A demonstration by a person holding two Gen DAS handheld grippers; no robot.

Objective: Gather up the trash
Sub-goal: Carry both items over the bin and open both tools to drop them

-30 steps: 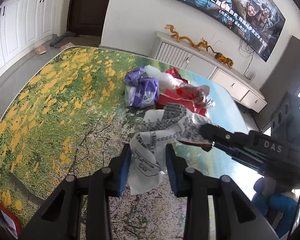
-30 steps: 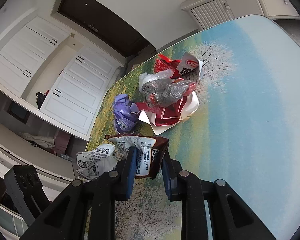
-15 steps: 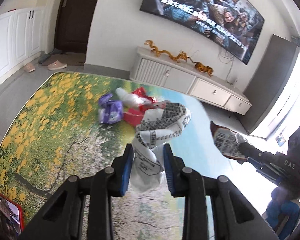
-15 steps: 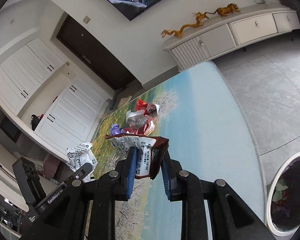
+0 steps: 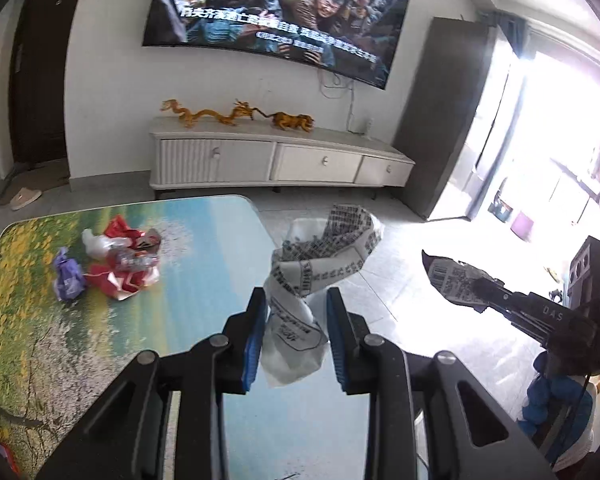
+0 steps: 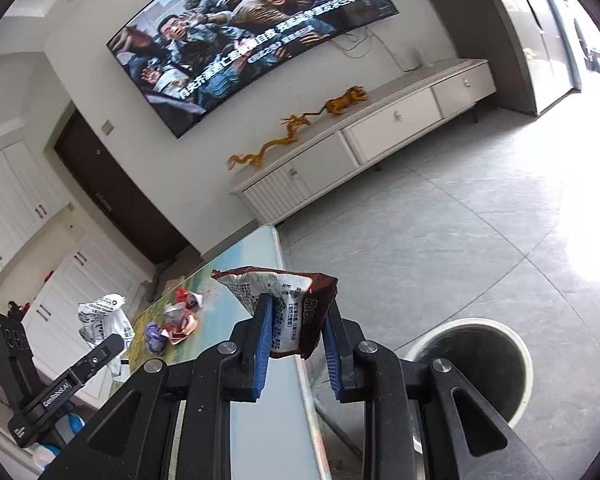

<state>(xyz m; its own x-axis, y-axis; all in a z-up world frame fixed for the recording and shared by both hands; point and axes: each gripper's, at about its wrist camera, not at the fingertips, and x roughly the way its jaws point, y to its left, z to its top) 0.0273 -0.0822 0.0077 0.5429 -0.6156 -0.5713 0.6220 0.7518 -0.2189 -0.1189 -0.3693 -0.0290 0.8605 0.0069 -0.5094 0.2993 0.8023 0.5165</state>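
Above the near edge of the tabletop (image 5: 204, 248), whose covering is printed with a landscape of yellow flowers, pale trees and blue water, the left tongs (image 5: 296, 312) are clamped on a crumpled white plastic bag with black printed text (image 5: 316, 264). The bag stands up between the blue pads (image 5: 256, 332), twisted into a loop at the top, clear of the surface. The same bag (image 6: 104, 312) shows in the right wrist view, off to the left.

The right tongs (image 6: 296, 320) are closed on a brown and white foil snack wrapper (image 6: 288, 304), pinched at its lower part so that the torn upper edge sticks up over the fingers. In the left wrist view this wrapper (image 5: 452, 280) shows over the grey tiled floor (image 6: 420, 240), beyond the right side of the tabletop.

Low at the right of the right wrist view stands a round white bin with a dark lining (image 6: 484, 356) on the floor, just beside the tabletop's edge and below the held wrapper.

More rubbish lies on the tabletop well apart from both tongs: a heap of red and white wrappers (image 5: 124, 264) with a crumpled clear piece on it, and a small purple wrapper (image 5: 68, 276) touching its left side.
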